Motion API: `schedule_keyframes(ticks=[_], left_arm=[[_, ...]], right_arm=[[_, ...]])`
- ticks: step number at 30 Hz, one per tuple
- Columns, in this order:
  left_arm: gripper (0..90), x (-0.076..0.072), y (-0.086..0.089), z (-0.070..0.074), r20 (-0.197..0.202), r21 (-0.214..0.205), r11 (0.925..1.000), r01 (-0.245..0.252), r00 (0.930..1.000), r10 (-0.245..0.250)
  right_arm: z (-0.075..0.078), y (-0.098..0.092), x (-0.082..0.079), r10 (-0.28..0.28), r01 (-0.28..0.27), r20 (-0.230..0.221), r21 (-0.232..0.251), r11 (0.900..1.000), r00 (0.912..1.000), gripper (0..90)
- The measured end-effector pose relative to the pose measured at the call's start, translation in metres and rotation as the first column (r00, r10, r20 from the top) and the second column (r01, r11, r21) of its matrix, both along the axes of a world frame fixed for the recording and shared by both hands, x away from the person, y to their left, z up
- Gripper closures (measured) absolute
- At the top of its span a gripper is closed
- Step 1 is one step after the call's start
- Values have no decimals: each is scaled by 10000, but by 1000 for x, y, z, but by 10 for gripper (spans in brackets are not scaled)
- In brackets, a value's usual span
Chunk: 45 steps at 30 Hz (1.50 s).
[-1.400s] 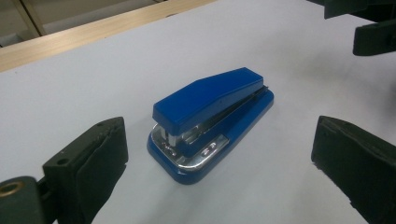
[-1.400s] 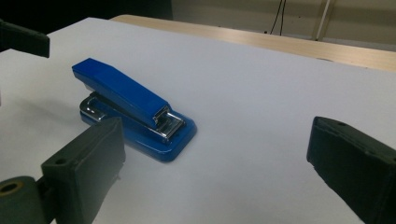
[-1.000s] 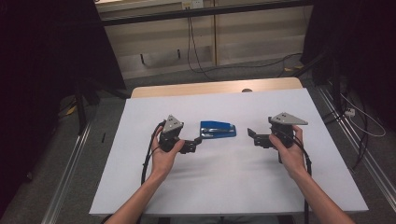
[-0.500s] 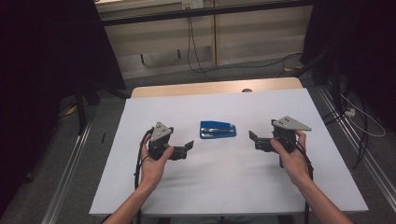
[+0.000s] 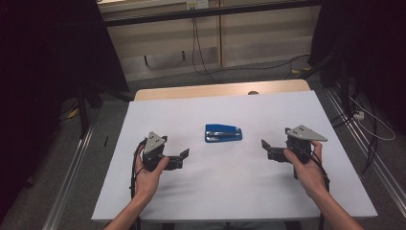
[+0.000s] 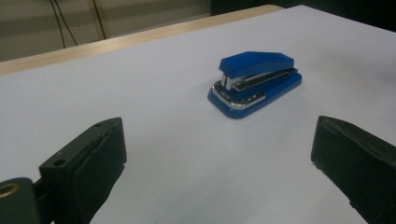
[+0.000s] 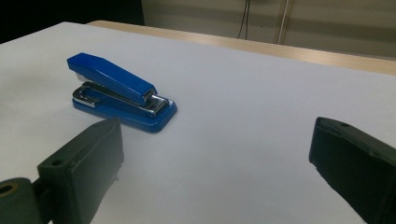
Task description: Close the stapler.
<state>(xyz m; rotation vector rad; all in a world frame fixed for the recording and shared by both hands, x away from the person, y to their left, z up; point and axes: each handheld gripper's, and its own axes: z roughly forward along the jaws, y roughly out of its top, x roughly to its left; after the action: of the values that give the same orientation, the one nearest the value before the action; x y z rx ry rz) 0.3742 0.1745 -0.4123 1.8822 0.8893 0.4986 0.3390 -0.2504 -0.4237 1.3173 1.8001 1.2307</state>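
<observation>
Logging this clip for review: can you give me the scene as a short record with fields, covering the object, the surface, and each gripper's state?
object: blue stapler, lying flat, closed
surface: white table, wooden strip along far edge
left gripper: open, holding nothing, apart from the stapler, on its left
right gripper: open, holding nothing, apart from the stapler, on its right
contact: neither gripper touches the stapler
hands: one hand on each gripper

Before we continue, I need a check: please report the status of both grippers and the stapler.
Left gripper open, holds nothing. Right gripper open, holds nothing. Stapler flat on the table between them, untouched. Nothing in the way.
</observation>
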Motion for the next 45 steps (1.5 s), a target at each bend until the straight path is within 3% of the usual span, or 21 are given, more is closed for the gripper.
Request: schedule_keyframes(ticks=[8, 10, 13, 22, 28, 33, 40, 45], left_arm=[[36, -12, 9, 1, 69, -74, 9999, -108, 9999, 109], [36, -16, 12, 1, -60, -301, 9995, -130, 9999, 128], [36, -20, 16, 0, -117, -170, 9999, 7, 9999, -9], [37, -30, 33, -2, 74, 146, 9996, -258, 9996, 257], [36, -36, 41, -2, 130, 48, 9987, -508, 9986, 507], [37, -43, 46, -1, 130, 154, 9991, -401, 9991, 399], [38, -55, 54, -1, 203, -300, 9978, -591, 9980, 597], [38, -64, 56, -4, 263, 129, 9987, -493, 9985, 490]], right_arm=[[-1, -8, -18, -230, 231, 285, -54, 9997, 9993, 27], [-3, -11, -23, -294, 296, 337, -67, 9995, 9990, 28], [-4, -17, -27, -337, 342, 350, -149, 9993, 9988, 26], [-7, -30, -43, -572, 571, 326, 48, 9984, 9978, 27], [-8, -33, -54, -647, 635, 519, 246, 9977, 9966, 34], [-10, -32, -61, -646, 638, 458, 181, 9978, 9969, 34], [-17, -33, -69, -753, 748, 350, 158, 9971, 9965, 34], [-21, -33, -72, -780, 774, 415, 169, 9969, 9961, 32]])
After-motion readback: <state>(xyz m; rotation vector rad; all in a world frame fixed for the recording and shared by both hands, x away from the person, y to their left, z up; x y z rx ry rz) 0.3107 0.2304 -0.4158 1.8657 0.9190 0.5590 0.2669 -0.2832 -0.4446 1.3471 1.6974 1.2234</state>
